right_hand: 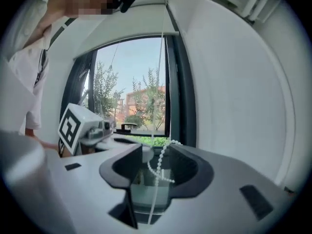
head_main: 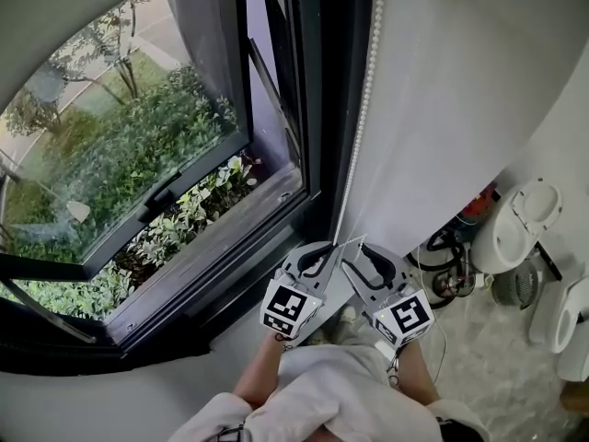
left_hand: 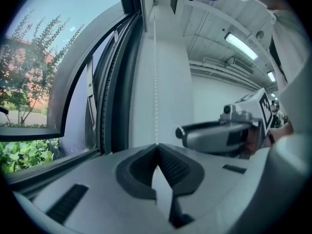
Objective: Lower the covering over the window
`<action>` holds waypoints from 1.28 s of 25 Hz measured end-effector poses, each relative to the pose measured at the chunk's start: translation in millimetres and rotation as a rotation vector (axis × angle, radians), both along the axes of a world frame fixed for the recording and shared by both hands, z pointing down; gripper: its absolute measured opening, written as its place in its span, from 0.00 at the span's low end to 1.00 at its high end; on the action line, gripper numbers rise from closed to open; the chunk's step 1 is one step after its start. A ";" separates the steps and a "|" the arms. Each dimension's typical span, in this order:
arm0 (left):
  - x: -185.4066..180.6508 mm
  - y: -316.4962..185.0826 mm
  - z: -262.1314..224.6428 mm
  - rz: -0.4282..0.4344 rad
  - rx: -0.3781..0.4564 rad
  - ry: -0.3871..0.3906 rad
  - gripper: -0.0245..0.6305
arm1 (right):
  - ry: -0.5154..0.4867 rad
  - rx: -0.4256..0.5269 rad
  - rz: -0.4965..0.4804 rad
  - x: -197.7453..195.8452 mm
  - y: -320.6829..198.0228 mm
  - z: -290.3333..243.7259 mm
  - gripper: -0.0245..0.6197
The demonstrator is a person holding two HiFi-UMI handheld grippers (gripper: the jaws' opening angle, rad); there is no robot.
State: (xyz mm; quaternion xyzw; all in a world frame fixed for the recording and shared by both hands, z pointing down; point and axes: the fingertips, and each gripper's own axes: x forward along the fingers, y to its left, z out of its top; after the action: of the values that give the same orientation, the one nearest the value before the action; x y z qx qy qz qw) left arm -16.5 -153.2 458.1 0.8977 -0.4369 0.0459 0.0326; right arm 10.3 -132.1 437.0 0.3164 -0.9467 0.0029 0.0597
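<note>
Here, nearest me, my left claw (left_hand: 156, 147) is clamped tight. Its pads meet on the chain (left_hand: 155, 82), which climbs straight up from the pinch, close along the right edge of the window frame (head_main: 317, 109).

My right claw (right_hand: 157, 152) sits just beside the left, at much the same height, with its jaws spread wide. A slack loop of the chain droops between its pads, and neither pad presses on it. Seen from my head, both claws point at the lower right corner of the window, tips close together, and my forearms (head_main: 267, 376) run up to them from below.

Under the tips lies the dark sill (head_main: 221, 247). To the right of the chain stands the white wall (head_main: 442, 90).

Beyond the sill the sash (head_main: 138, 215) stands ajar, swung outward, with its handle on the lower rail.

The blind (right_hand: 126, 23) hangs only across the very top of the window. Its lower edge sits high, so nearly all the glass is bare. The chain runs up past that edge at the window's right side.

Farthest off, through the glass, are green shrubs (head_main: 120, 155) below, then thin trees (right_hand: 105, 94) and a brick building (right_hand: 141, 99) under a clear sky.
</note>
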 end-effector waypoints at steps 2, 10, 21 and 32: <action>3.5 1.5 -1.6 0.006 -0.001 -0.004 0.06 | -0.029 0.064 0.002 0.7 -4.1 -31.1 0.31; 13.8 6.5 -3.9 0.026 0.002 -0.001 0.06 | -0.136 0.275 -0.027 -12.6 -22.4 -141.2 0.27; 16.4 9.9 -1.7 0.040 0.009 0.004 0.06 | -0.189 0.351 -0.024 -19.3 -34.7 -208.5 0.20; 16.9 13.6 7.9 0.028 0.009 -0.021 0.06 | -0.238 0.256 -0.058 -21.9 -35.5 -212.7 0.04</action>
State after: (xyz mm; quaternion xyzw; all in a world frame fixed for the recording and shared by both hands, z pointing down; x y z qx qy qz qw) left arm 0.4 -139.6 466.0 0.9034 -0.4248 0.0540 0.0234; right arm -11.6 -167.6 224.3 0.2915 -0.9485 -0.0817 -0.0937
